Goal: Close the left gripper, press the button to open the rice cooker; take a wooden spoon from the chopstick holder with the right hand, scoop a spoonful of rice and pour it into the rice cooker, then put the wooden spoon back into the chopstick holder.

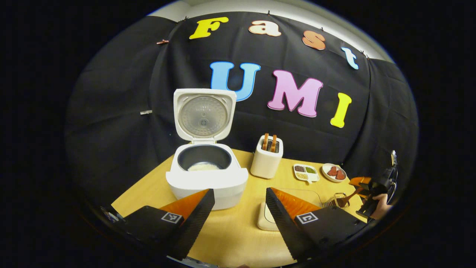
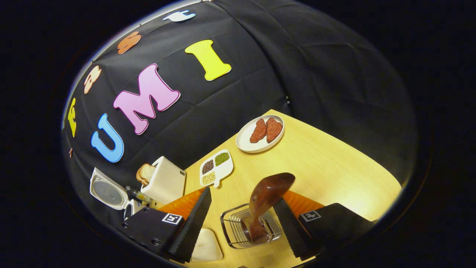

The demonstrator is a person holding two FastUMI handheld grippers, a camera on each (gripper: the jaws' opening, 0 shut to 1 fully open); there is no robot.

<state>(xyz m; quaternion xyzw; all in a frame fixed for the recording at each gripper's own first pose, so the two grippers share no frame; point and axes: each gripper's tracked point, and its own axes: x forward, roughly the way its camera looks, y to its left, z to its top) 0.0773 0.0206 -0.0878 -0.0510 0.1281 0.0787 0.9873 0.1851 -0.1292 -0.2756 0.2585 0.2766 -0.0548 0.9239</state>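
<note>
Table edge [image 2: 334,156] cut off; wooden spoon [image 2: 266,197] hides chopstick holder's [image 2: 232,229] middle.

No words, brand names or numbers can be read on any object. The only signs are small square black-and-white coded markers, one on each finger of the left hand-held gripper [image 1: 238,210] and one on each finger of the right hand-held gripper [image 2: 241,219].
</note>
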